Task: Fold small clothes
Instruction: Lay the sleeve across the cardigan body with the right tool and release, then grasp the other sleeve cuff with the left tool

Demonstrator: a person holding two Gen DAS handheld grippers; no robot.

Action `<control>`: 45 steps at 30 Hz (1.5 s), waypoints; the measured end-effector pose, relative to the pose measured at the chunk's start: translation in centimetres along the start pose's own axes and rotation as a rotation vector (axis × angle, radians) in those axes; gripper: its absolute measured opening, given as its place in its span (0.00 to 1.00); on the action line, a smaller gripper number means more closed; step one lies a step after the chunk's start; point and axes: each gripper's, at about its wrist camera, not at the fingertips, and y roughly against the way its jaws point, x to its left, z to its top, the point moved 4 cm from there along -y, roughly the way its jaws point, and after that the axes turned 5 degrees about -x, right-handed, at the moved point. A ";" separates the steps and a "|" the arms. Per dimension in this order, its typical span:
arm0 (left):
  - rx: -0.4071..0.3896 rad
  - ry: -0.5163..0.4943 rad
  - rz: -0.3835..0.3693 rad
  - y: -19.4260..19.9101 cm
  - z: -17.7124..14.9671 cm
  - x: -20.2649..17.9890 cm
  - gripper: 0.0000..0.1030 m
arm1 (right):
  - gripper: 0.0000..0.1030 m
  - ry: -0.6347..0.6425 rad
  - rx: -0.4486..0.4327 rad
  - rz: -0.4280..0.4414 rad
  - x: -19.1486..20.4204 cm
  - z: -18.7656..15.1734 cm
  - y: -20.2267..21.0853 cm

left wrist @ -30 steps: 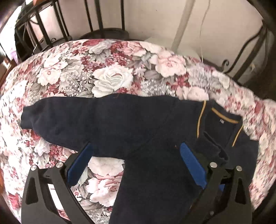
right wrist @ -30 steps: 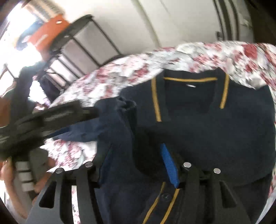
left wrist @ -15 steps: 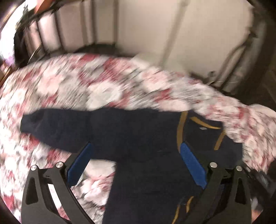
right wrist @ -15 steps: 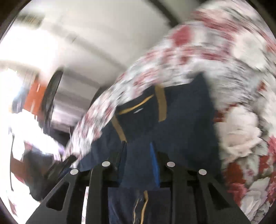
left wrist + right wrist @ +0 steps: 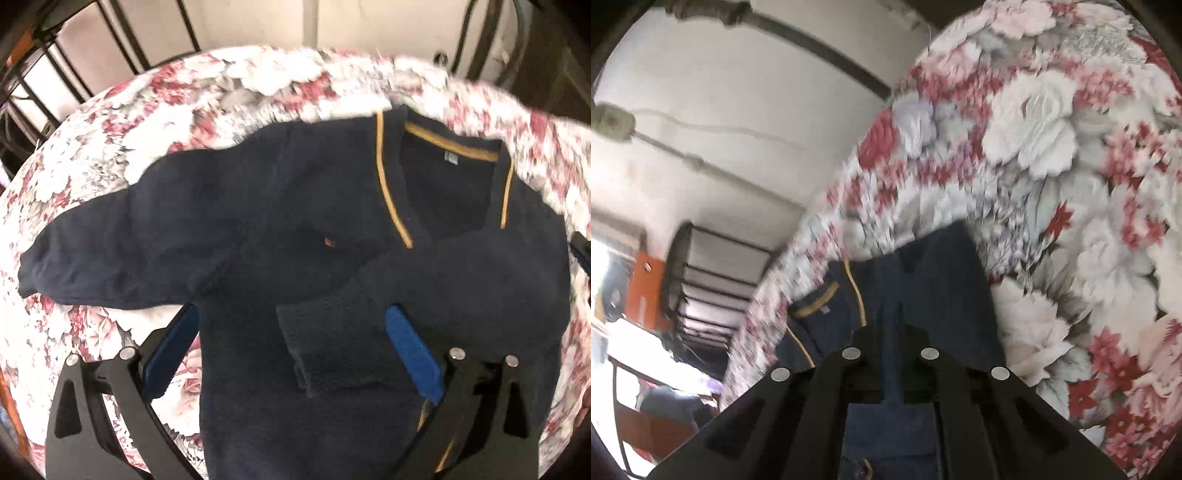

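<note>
Sweater (image 5: 314,236) is spread on the flowered bed (image 5: 155,110), one sleeve (image 5: 354,332) already folded in. Left claw (image 5: 291,332) is held wide open above it. Right claw (image 5: 892,325) looks pressed together, probably pinching the sweater's edge to fold it.

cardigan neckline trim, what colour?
Mustard yellow trim on the navy cardigan; clearest in the left wrist view.

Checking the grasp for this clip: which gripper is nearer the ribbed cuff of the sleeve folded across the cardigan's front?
Left. The left gripper hangs open with the ribbed cuff between its fingers. The right gripper is shut on the cardigan fabric at its edge, away from the cuff.
</note>
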 end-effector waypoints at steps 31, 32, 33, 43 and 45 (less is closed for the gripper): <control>0.007 0.677 -0.217 -0.4 -1.9 22.8 0.95 | 0.46 0.322 0.167 0.010 8.9 -7.8 0.5; 0.007 0.705 -0.218 -0.9 -2.3 23.9 0.95 | 0.46 0.330 0.166 0.012 9.2 -7.9 0.5; 0.011 0.740 -0.214 -1.4 -2.8 25.4 0.95 | 0.46 0.333 0.168 0.014 9.7 -8.1 0.0; -0.028 0.912 -0.250 -3.3 -3.5 31.3 0.75 | 0.46 0.342 0.191 0.019 10.8 -8.9 -1.4; -0.040 0.913 -0.220 -3.0 -3.5 32.4 0.55 | 0.46 0.333 0.186 0.016 10.6 -8.7 -1.3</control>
